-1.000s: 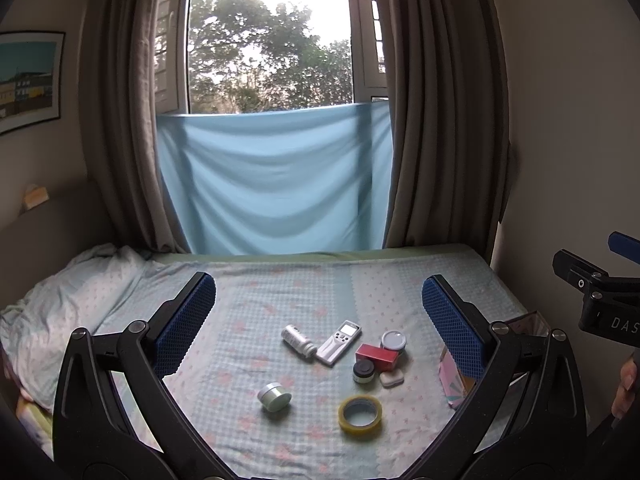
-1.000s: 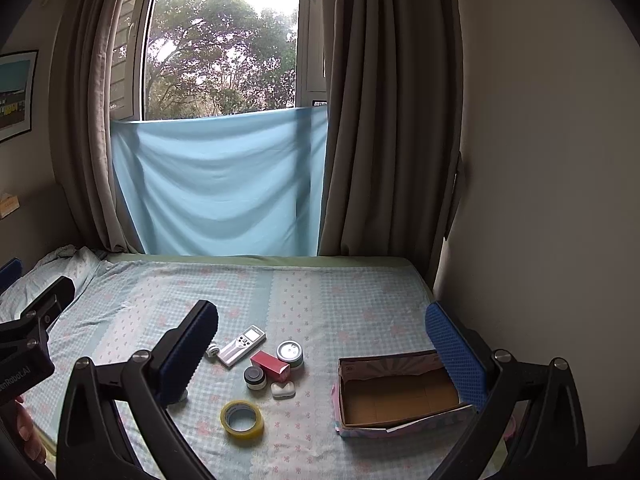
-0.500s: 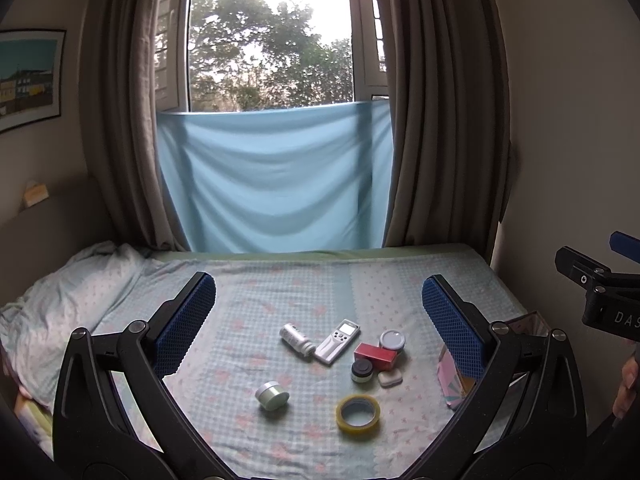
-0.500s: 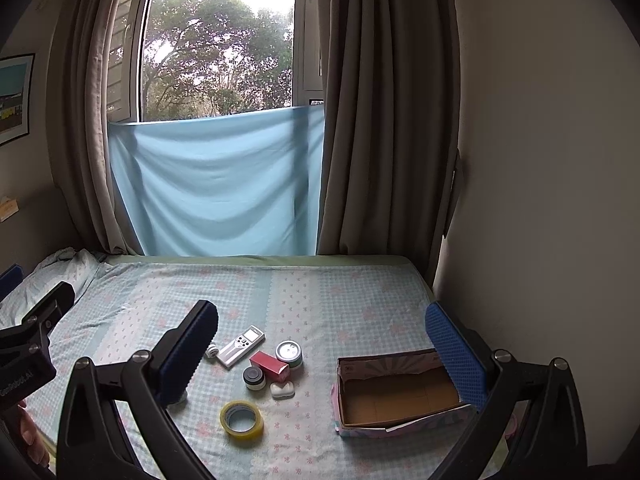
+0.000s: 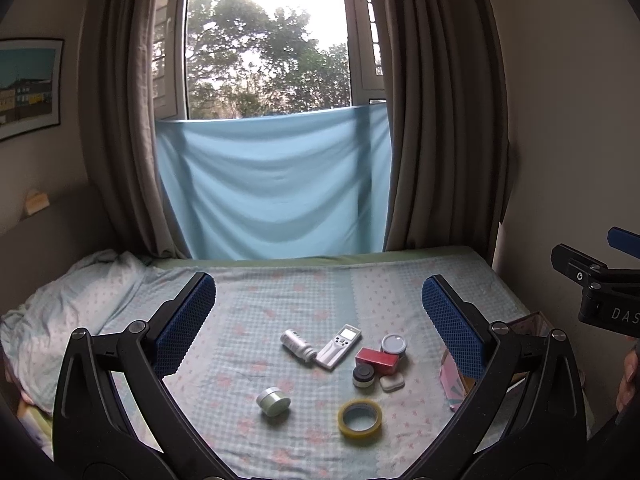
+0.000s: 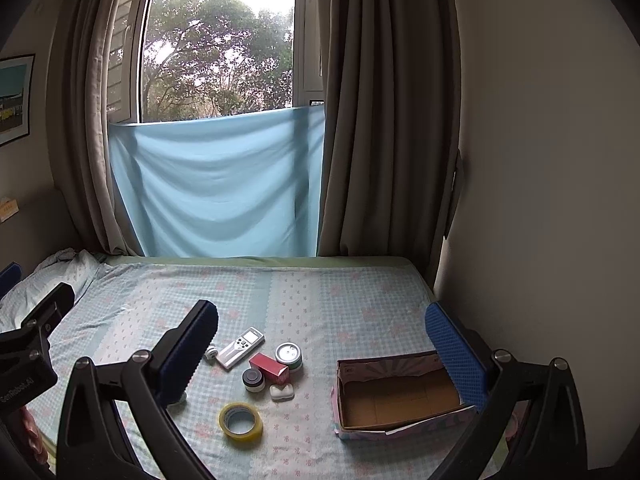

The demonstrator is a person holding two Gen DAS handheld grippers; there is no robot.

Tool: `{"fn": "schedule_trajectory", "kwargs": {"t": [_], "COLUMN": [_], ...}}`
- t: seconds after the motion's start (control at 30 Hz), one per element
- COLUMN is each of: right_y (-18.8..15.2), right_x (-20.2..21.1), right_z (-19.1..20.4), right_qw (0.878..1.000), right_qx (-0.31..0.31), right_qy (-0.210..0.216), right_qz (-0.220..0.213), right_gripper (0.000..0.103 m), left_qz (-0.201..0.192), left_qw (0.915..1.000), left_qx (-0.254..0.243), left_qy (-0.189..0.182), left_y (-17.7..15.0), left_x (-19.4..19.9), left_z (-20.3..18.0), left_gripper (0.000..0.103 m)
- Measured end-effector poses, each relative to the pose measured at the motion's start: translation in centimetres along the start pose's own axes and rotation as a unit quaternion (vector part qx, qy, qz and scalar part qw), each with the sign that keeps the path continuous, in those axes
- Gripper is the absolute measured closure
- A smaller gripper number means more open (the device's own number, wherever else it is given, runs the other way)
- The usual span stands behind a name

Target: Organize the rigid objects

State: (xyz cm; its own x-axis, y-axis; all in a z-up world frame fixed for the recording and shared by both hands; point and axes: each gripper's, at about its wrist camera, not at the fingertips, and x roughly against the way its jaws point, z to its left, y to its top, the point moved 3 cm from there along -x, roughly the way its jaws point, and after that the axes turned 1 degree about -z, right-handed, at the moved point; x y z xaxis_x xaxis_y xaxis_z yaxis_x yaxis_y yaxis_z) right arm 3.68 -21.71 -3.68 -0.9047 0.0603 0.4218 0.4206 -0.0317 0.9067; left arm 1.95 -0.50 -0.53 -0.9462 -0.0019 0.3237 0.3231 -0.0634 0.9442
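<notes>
Several small items lie on the bed: a yellow tape roll (image 5: 359,418) (image 6: 240,425), a white remote (image 5: 338,346) (image 6: 241,347), a red box (image 5: 377,360) (image 6: 269,367), a silver bottle (image 5: 297,345), a green-lidded jar (image 5: 273,401), a dark-lidded jar (image 5: 363,375) (image 6: 253,380), a round tin (image 5: 393,345) (image 6: 288,355) and a small white case (image 5: 391,383) (image 6: 281,392). An open empty cardboard box (image 6: 396,398) lies to their right. My left gripper (image 5: 318,308) and right gripper (image 6: 320,332) are both open, empty and held above the bed.
A crumpled pillow (image 5: 60,292) lies at the bed's left. Curtains and a blue cloth (image 5: 272,196) hang behind the bed. A wall (image 6: 540,200) borders the bed on the right.
Both grippers have drifted slightly back and up; the items sit a little lower in both views. Nothing on the bed has moved.
</notes>
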Motion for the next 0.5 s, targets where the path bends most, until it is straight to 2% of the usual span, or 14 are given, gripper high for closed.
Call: {"fn": "schedule_trajectory", "kwargs": {"t": [0.27, 0.5], "right_y": [0.2, 0.3], "right_x": [-0.8, -4.0], "right_z": [-0.2, -0.2], "right_qw": [1.0, 0.998], "right_qx": [-0.005, 0.033], "right_qy": [0.012, 0.034], "right_qz": [0.01, 0.038], "right_gripper": [0.0, 0.0], "left_qz": [0.025, 0.088], "left_qw": [0.9996, 0.9944], "left_qx": [0.01, 0.045], "left_qy": [0.009, 0.039], "left_y": [-0.2, -2.3], "left_x": [-0.9, -3.5], "left_z": [0.0, 1.2], "left_gripper": [0.0, 0.0]}}
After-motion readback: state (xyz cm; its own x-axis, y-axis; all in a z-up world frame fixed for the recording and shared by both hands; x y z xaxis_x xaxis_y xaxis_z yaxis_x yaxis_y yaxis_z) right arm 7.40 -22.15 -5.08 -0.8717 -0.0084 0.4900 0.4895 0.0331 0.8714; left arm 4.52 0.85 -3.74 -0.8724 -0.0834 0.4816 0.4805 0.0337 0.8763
